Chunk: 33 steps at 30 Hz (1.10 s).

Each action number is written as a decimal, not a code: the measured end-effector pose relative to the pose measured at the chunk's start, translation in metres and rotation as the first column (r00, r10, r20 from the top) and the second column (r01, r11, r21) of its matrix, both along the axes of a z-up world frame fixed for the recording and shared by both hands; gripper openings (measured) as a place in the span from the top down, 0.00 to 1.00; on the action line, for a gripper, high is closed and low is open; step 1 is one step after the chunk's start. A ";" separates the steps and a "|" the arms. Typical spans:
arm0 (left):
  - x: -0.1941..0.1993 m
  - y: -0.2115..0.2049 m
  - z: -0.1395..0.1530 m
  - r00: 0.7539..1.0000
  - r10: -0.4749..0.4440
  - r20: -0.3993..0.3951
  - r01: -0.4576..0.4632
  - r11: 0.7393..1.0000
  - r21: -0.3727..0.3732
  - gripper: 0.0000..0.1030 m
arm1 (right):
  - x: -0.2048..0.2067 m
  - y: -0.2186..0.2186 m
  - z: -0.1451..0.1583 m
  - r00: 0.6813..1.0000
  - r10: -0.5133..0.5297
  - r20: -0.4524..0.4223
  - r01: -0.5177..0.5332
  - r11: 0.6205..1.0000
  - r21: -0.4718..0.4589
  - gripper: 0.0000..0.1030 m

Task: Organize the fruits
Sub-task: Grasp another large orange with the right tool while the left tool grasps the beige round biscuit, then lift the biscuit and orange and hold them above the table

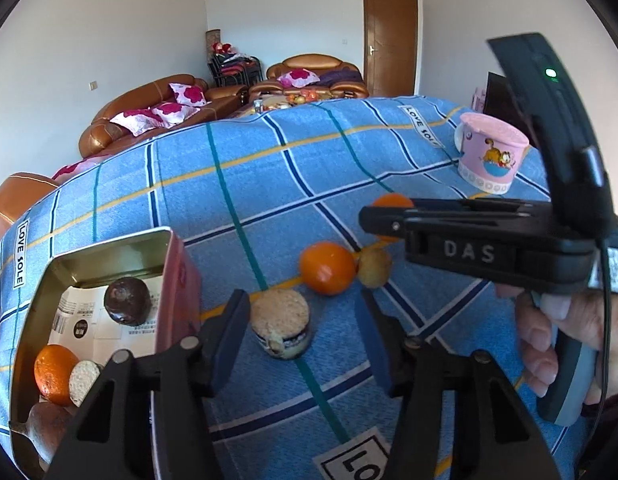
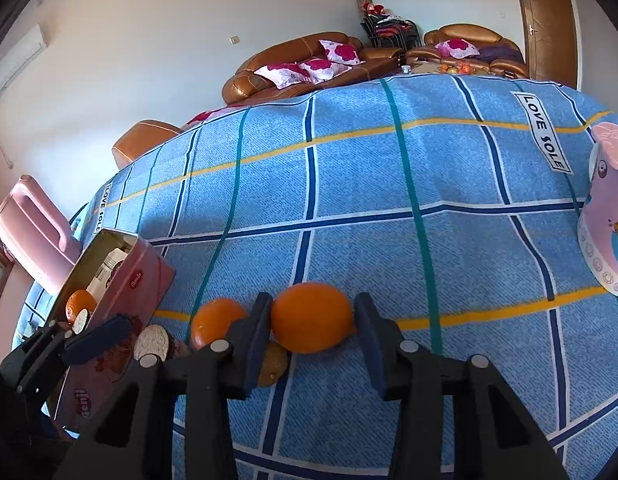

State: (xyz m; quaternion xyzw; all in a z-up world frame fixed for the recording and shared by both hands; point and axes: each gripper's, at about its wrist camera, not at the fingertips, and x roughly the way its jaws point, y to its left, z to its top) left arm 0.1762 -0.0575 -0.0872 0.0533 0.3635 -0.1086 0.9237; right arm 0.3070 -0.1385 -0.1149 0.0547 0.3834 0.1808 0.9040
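A pink tin box (image 1: 177, 280) stands open at the left and holds a dark round fruit (image 1: 127, 300), an orange (image 1: 53, 374), a round cake and a brown pear. My left gripper (image 1: 301, 332) is open around a round sandwich cake (image 1: 281, 328) on the blue cloth. Beyond it lie an orange (image 1: 327, 267) and a small brown fruit (image 1: 373, 267). My right gripper (image 2: 313, 332) is open around another orange (image 2: 311, 317); its left finger touches the fruit. That gripper shows from the side in the left wrist view (image 1: 373, 220).
A pink cartoon cup (image 1: 491, 152) stands at the far right of the blue checked cloth (image 1: 269, 184). The tin's pink lid (image 2: 33, 232) stands at the left edge. Brown sofas lie beyond the table.
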 end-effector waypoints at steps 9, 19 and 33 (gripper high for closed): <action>0.011 0.001 -0.006 0.999 0.029 -0.037 -0.028 0.999 0.023 0.51 | -0.045 -0.013 0.020 0.989 -0.039 0.145 0.040 0.999 -0.008 0.57; 0.009 0.004 -0.004 0.999 0.030 -0.022 -0.029 0.999 0.027 0.67 | -0.060 -0.008 0.030 0.973 -0.009 0.232 0.013 1.000 -0.014 0.57; -0.009 0.009 0.008 0.996 0.040 0.080 -0.040 0.999 0.006 0.68 | -0.065 -0.007 0.031 0.965 0.002 0.263 0.003 1.000 -0.020 0.57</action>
